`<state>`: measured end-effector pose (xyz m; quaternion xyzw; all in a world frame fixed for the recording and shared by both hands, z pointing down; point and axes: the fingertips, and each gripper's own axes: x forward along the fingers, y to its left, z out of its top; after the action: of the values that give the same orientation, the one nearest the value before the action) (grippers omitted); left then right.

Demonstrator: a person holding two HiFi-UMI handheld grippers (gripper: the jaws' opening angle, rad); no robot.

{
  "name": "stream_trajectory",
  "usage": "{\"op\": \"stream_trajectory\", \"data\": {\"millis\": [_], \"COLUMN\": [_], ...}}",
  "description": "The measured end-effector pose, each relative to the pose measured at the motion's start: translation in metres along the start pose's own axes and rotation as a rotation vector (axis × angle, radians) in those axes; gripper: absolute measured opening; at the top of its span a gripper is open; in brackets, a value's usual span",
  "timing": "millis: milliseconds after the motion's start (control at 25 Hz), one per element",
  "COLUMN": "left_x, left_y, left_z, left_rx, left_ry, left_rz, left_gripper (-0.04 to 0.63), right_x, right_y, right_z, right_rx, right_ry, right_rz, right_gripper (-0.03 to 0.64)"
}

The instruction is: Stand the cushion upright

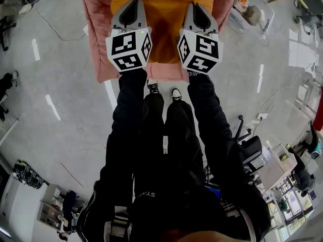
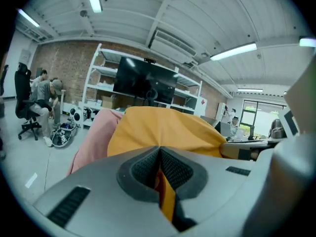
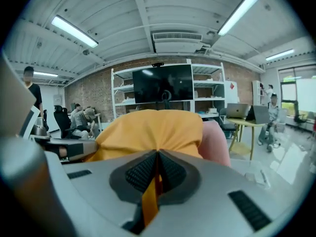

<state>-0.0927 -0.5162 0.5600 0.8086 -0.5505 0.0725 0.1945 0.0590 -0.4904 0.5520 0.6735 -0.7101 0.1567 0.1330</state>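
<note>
An orange cushion (image 1: pixel 164 19) lies against a pink padded seat (image 1: pixel 96 34) at the top of the head view. My left gripper (image 1: pixel 133 4) is shut on the cushion's near left edge, my right gripper (image 1: pixel 195 7) on its near right edge. In the left gripper view the closed jaws (image 2: pixel 160 157) pinch a fold of orange fabric, and the cushion (image 2: pixel 158 127) bulges up beyond them with the pink seat (image 2: pixel 91 139) at its left. The right gripper view shows the same grip (image 3: pixel 157 163) on the cushion (image 3: pixel 148 127), pink seat (image 3: pixel 216 142) at the right.
The holder's black-clad legs and shoes (image 1: pixel 162 91) stand just before the seat. Beyond it are white shelves with a black screen (image 2: pixel 144 85), seated people (image 2: pixel 47 100) at the left and a table with laptops (image 3: pixel 243 113) at the right. Cables run across the grey floor (image 1: pixel 55 29).
</note>
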Motion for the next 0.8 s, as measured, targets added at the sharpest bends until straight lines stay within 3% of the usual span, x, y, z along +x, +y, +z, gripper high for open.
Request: {"op": "stream_trajectory", "data": {"millis": [160,480,680,800], "left_x": [0.050,0.098,0.084,0.048], "left_y": [0.013,0.028,0.031,0.033], "left_z": [-0.021,-0.140,-0.154,-0.147], "left_rx": [0.031,0.067,0.094,0.042], "left_ry": [0.010,0.263,0.344,0.323], "left_rz": [0.001,-0.023,-0.005,0.042], "left_gripper": [0.008,0.009,0.022,0.023], "right_x": [0.052,0.098,0.079,0.046], "right_y": [-0.012,-0.031,-0.038,-0.034], "right_z": [-0.024,-0.144,-0.151,-0.139], "right_rx": [-0.008,-0.048,-0.037,-0.013], "right_ry": [0.004,0.284,0.345,0.322], "right_rz": [-0.006,0.008,0.045,0.060], "right_gripper": [0.018,0.020,0.108,0.140]}}
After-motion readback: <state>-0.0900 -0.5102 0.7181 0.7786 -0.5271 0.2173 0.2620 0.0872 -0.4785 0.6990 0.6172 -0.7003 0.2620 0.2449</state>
